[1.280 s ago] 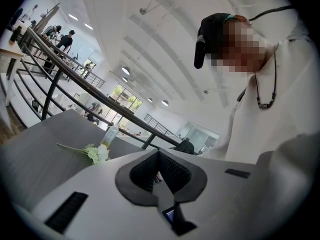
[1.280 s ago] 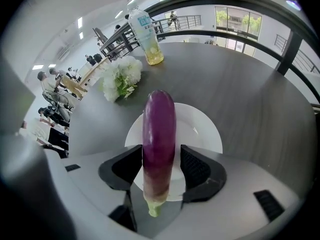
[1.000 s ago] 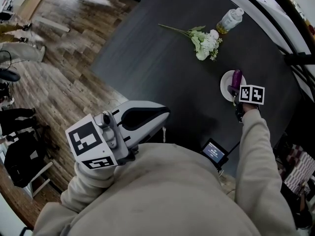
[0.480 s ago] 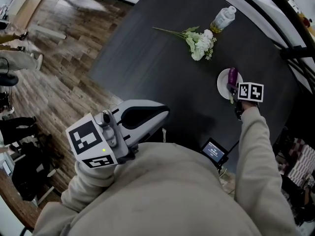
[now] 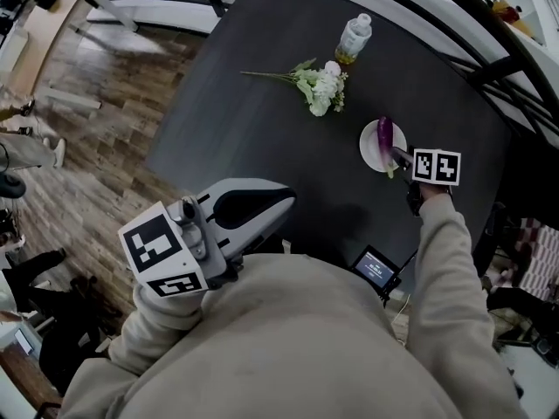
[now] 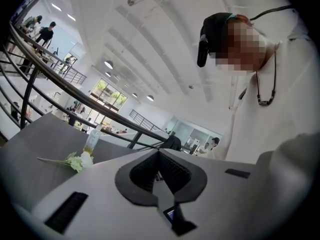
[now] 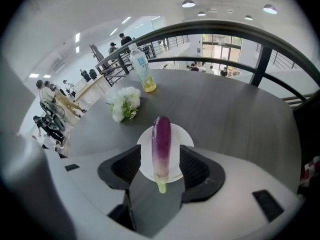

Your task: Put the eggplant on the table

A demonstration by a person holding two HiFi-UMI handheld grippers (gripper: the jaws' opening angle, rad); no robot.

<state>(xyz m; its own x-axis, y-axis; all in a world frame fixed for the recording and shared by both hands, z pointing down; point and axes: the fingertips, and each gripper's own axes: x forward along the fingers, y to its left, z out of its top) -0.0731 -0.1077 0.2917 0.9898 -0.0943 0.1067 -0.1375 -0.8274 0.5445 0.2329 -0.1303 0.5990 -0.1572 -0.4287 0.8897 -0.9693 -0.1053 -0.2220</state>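
Observation:
A purple eggplant (image 5: 384, 135) with a green stem lies on a small white plate (image 5: 371, 149) on the dark table (image 5: 262, 129). My right gripper (image 5: 399, 157) sits at the plate's near edge. In the right gripper view the eggplant (image 7: 161, 146) runs lengthwise between the two pads with a gap on each side, stem end toward me, over the plate (image 7: 180, 136); the right gripper (image 7: 161, 159) is open. My left gripper (image 5: 284, 201) is held close to my body off the table's edge, and in its own view the left gripper (image 6: 159, 171) is shut on nothing.
A bunch of white flowers (image 5: 319, 85) and a plastic bottle (image 5: 354, 37) lie beyond the plate. A small screen device (image 5: 377, 271) sits at the table's near edge. Dark railings run behind the table, and wooden floor lies to the left.
The head view has swung, so the table's things sit further left and up. The right gripper's marker cube now stands slightly further from the eggplant. The left gripper has not moved.

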